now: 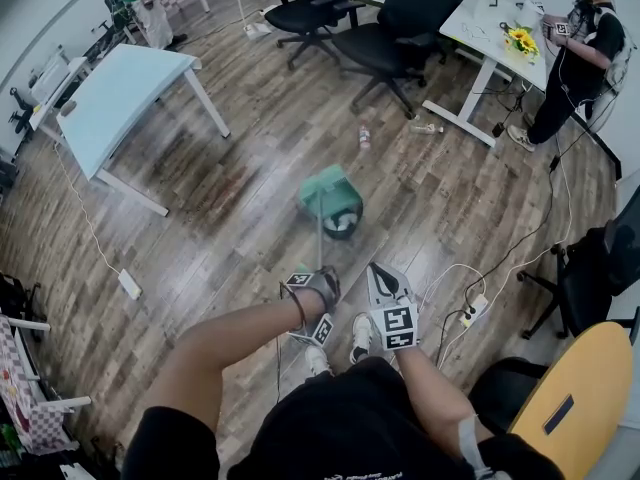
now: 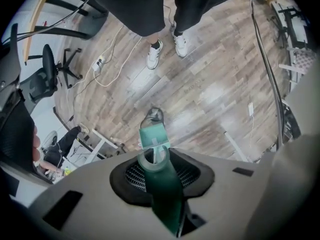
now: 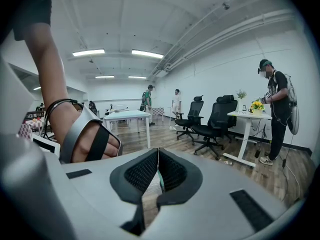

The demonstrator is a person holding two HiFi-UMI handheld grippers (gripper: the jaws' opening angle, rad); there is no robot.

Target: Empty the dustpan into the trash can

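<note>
Left gripper (image 1: 318,283) clamped on the dustpan's handle (image 2: 165,194). Dustpan (image 1: 328,190) hangs ahead of the jaws, over the trash can (image 1: 343,224). Probably light, stiff plastic on a long lever, so it twists easily; grip the handle firmly. Right gripper (image 3: 157,176) closed, nothing clearly held.

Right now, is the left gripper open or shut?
Shut: the left gripper clamps the green dustpan handle between its jaws.
</note>
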